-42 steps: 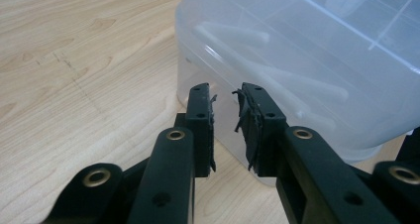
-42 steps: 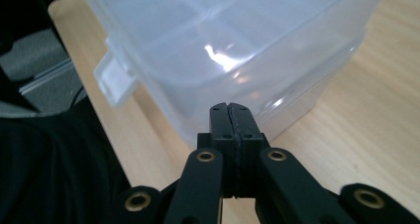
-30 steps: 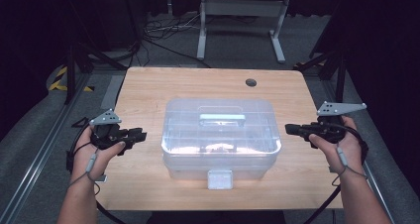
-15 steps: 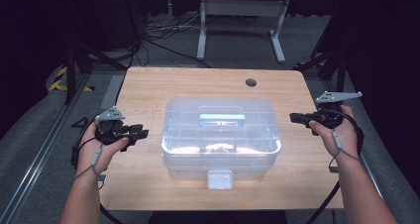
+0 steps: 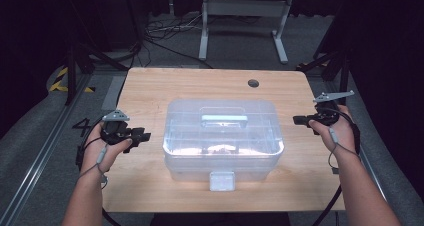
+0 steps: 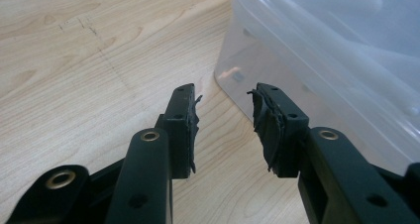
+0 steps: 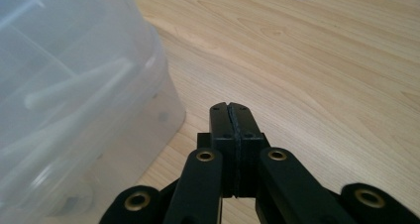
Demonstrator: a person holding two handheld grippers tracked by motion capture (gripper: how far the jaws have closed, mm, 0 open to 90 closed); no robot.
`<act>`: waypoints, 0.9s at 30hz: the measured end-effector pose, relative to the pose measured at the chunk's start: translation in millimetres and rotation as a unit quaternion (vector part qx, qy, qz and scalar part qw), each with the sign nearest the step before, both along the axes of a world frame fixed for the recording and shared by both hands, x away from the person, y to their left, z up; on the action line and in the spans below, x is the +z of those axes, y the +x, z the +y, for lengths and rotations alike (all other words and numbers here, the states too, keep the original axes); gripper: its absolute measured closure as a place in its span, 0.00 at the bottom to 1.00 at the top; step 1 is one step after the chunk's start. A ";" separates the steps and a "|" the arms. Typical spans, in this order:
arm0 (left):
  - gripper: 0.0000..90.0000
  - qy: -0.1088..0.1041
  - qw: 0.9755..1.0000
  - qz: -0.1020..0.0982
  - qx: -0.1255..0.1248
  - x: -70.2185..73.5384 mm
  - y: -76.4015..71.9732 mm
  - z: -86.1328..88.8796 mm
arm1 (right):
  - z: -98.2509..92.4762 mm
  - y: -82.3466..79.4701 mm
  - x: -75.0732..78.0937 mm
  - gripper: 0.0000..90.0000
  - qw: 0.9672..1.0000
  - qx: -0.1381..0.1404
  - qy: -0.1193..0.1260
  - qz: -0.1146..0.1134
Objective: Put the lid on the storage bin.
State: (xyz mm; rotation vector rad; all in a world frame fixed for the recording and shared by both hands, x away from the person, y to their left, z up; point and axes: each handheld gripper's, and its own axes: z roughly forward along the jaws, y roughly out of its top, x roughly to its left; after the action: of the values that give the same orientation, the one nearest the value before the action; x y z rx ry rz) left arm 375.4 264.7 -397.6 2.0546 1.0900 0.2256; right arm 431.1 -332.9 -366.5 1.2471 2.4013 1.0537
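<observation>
Clear lidded bin (image 5: 223,136) mid-desk (image 5: 150,86), left tool (image 5: 141,134) jaws just been opening, nothing between, right tool (image 5: 298,119) pinched closed and empty: open right too, then approach both end walls level.

Both our forearms come in from the near side, bare, each hand wrapped round a gripper body, a cord running down each wrist. Left hand (image 5: 107,147) holds the left gripper (image 5: 143,134) low and roughly level, jaws aimed inward to the right. Its jaws have just been opening; they stand apart with nothing between the worn pads (image 6: 189,130). Right hand (image 5: 334,131) holds the right gripper (image 5: 296,119) level, aimed inward to the left, grey plate on top. Its pads (image 7: 232,135) press flush together, gripping nothing.
</observation>
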 end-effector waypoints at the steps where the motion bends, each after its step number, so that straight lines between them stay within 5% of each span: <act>1: 0.68 0.000 1.000 -0.002 0.000 -0.6 0.6 0.5 | -0.8 -0.4 -1.9 1.00 1.000 -0.002 0.002 0.001; 15: 0.68 0.015 1.000 0.011 0.003 -7.9 0.6 2.6 | -4.0 -7.6 -38.0 1.00 0.999 -0.001 0.050 0.009; 27: 0.68 0.022 0.999 0.022 0.011 -15.6 2.5 6.7 | 5.4 -6.1 -58.8 1.00 0.998 0.006 0.049 0.027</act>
State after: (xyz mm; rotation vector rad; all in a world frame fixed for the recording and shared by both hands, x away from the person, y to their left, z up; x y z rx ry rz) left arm 378.0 271.4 -413.2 2.0971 1.1446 0.2185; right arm 425.0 -327.5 -425.3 1.3100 2.4261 1.1681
